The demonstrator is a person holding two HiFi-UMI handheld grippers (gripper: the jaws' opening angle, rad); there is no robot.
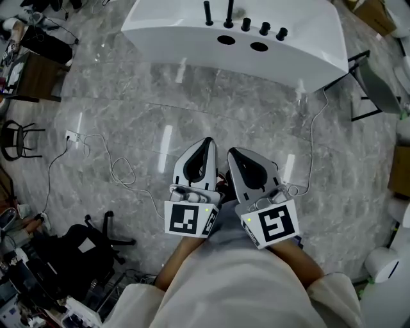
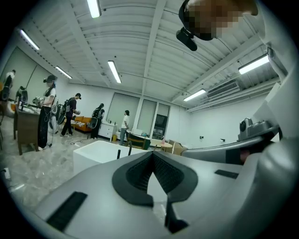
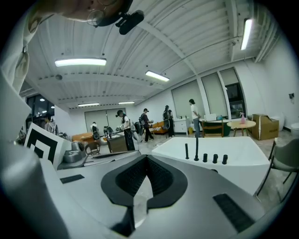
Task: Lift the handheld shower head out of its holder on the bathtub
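The white bathtub (image 1: pixel 192 32) stands far ahead across the marble floor. On its near deck is a row of black fittings: two upright rods (image 1: pixel 208 13) and three short knobs (image 1: pixel 264 28), with two round holes (image 1: pixel 225 40) in front. Which rod is the shower head I cannot tell from here. The same rods (image 3: pixel 196 145) show in the right gripper view, and small in the left gripper view beside the tub (image 2: pixel 96 150). My left gripper (image 1: pixel 206 141) (image 2: pixel 153 153) and right gripper (image 1: pixel 232 152) (image 3: pixel 147 158) are held side by side close to the body, both shut and empty, well short of the tub.
White cables (image 1: pixel 122 170) and a power strip (image 1: pixel 72 136) trail over the floor to the left; another cable (image 1: pixel 312 138) runs from the tub. A black office chair (image 1: pixel 96 242) sits near left, a folding chair (image 1: pixel 375 83) beside the tub's right end. Several people (image 2: pixel 70 114) stand in the background.
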